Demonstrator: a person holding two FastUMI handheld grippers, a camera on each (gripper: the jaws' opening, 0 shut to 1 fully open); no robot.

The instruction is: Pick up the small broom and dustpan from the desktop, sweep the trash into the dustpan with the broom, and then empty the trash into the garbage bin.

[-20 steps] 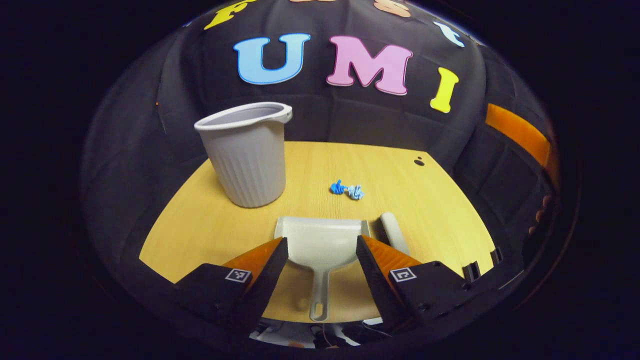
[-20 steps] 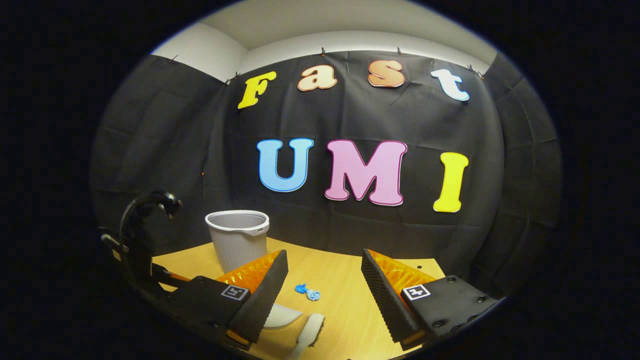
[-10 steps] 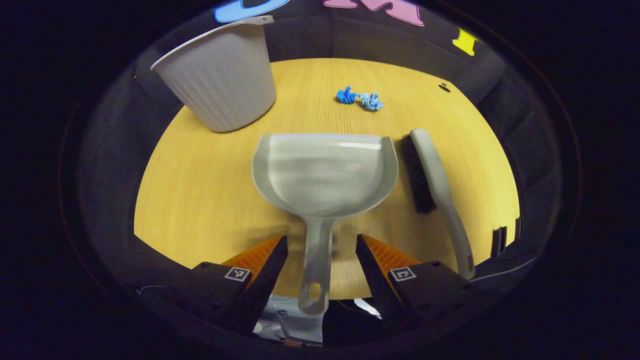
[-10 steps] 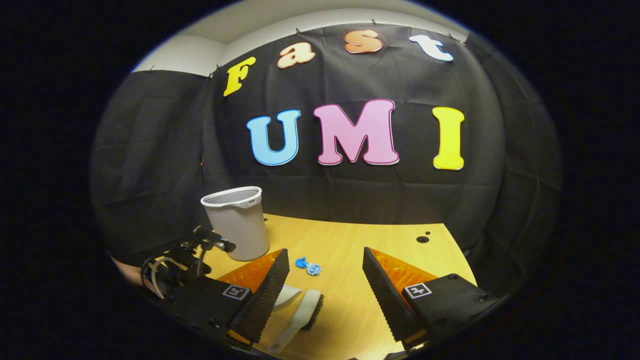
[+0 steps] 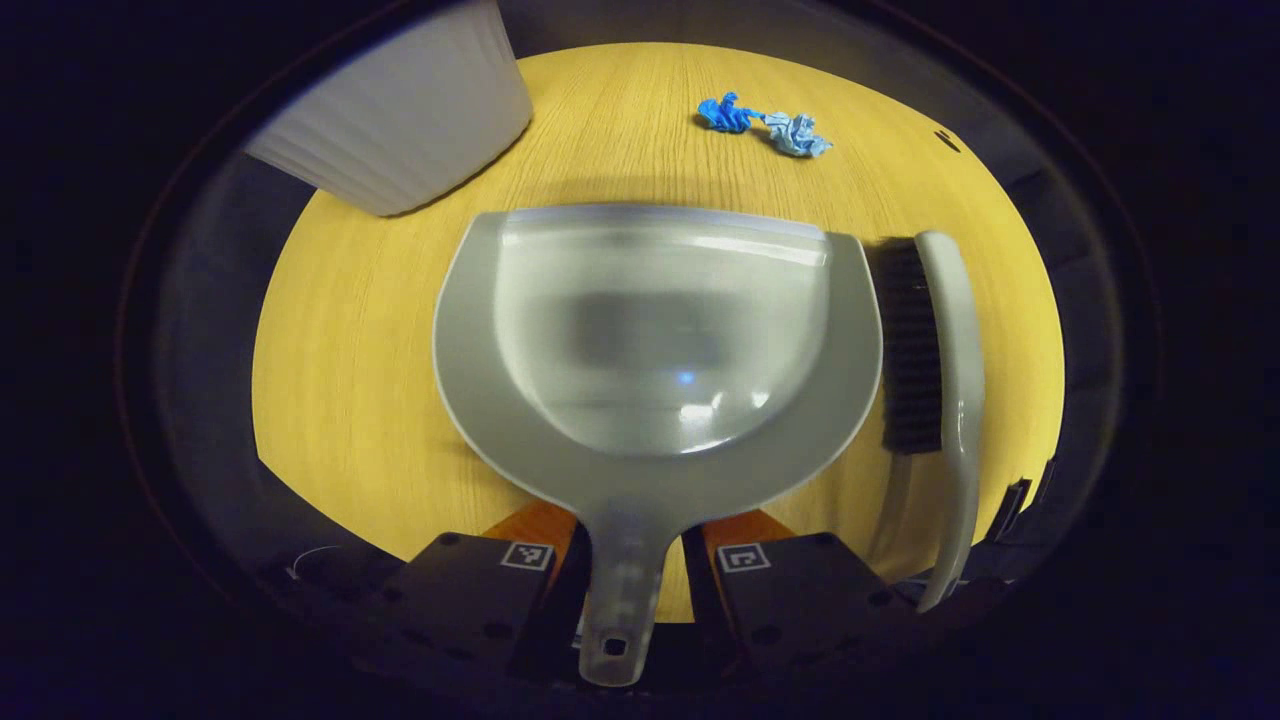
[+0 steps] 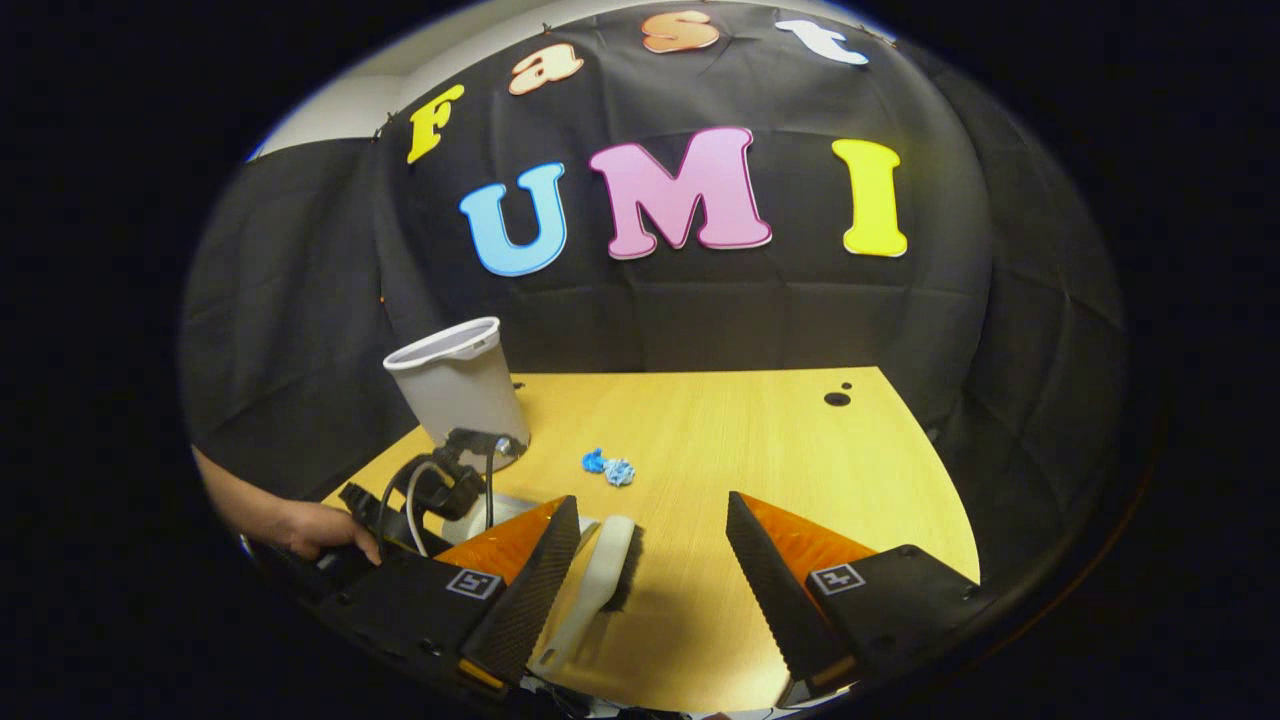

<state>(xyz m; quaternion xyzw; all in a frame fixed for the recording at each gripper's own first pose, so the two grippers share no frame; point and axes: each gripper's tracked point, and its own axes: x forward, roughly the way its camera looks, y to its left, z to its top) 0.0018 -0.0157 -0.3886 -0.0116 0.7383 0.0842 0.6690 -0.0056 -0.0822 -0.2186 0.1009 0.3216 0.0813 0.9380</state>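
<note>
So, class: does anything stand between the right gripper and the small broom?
Nothing visible does. The right gripper hangs open just above the broom, which lies on bare desktop beside the dustpan.

We saw the grey dustpan [image 5: 660, 330] flat, the broom [image 5: 945, 380] beside it, blue trash [image 5: 765, 125] beyond, the grey bin [image 5: 400, 120] upright.

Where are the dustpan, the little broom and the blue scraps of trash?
dustpan [image 5: 650, 330], left gripper view, on the middle of its scoop.
broom [image 5: 955, 330], left gripper view, on its pale back beside the bristles.
trash [image 5: 765, 120], left gripper view, between the two crumpled blue bits.
</note>
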